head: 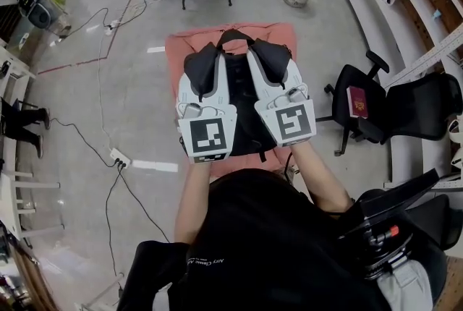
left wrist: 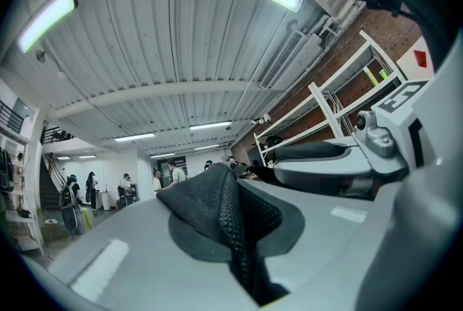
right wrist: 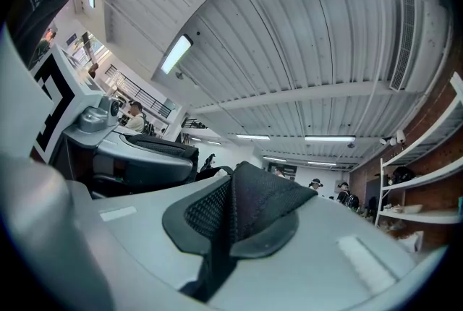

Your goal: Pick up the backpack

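Your left gripper (head: 202, 65) was clamped on a black mesh strap (left wrist: 217, 210) of the backpack (head: 243, 103). Your right gripper (head: 270, 58) was clamped on a second mesh strap (right wrist: 249, 205). Each gripper's marker cube (head: 208, 136) showed black-and-white squares. The pale print on your black top (head: 275, 244) was too small to read. The backpack was black and sat between both grippers over the pink mat (head: 177, 49); whether it hung clear of the mat was unclear. Right of the mat stood a black office chair (head: 347, 85) holding a red book (head: 358, 101).
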Demonstrator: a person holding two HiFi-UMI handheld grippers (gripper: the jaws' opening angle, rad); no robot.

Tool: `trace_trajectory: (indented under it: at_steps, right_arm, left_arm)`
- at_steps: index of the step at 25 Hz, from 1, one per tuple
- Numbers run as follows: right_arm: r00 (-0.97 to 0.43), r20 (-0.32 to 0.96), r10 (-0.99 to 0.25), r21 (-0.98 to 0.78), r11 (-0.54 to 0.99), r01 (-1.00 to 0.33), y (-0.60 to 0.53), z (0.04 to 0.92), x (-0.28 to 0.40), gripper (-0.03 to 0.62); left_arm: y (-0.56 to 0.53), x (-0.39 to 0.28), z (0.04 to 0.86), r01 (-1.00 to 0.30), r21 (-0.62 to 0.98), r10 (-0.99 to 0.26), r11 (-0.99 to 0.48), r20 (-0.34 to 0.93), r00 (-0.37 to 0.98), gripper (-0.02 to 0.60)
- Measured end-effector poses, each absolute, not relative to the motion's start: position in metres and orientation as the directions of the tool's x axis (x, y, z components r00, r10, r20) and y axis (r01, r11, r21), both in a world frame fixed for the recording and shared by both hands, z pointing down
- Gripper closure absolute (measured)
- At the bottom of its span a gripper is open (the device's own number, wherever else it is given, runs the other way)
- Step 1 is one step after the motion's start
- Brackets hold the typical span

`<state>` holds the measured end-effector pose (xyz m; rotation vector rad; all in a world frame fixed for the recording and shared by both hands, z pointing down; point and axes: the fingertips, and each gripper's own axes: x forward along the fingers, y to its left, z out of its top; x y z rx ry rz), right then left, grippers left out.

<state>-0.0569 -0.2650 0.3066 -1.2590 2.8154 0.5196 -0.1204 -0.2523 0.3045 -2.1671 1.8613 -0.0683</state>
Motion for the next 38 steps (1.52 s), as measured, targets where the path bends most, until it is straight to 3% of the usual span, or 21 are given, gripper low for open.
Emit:
trace_trajectory:
  at_steps: [19,38]
  right_arm:
    - [-0.626,-0.111,-0.772,0.344,0.561,-0.753,-0.281,0.322,-0.056,0.568]
    - [-0.634,-0.072,-0.770,0.358,0.573,-0.737,-0.311,0.336,-0.060,0.569]
  left_arm:
    - [-0.265,-0.119,0.323,-0.956,-0.237,-0.976,-0.173,-0.091,0.199,0.560]
    - [-0.301,-0.122,0.335,-0.954,-0.249,-0.971,-0.167,-0.124,0.202,0.560]
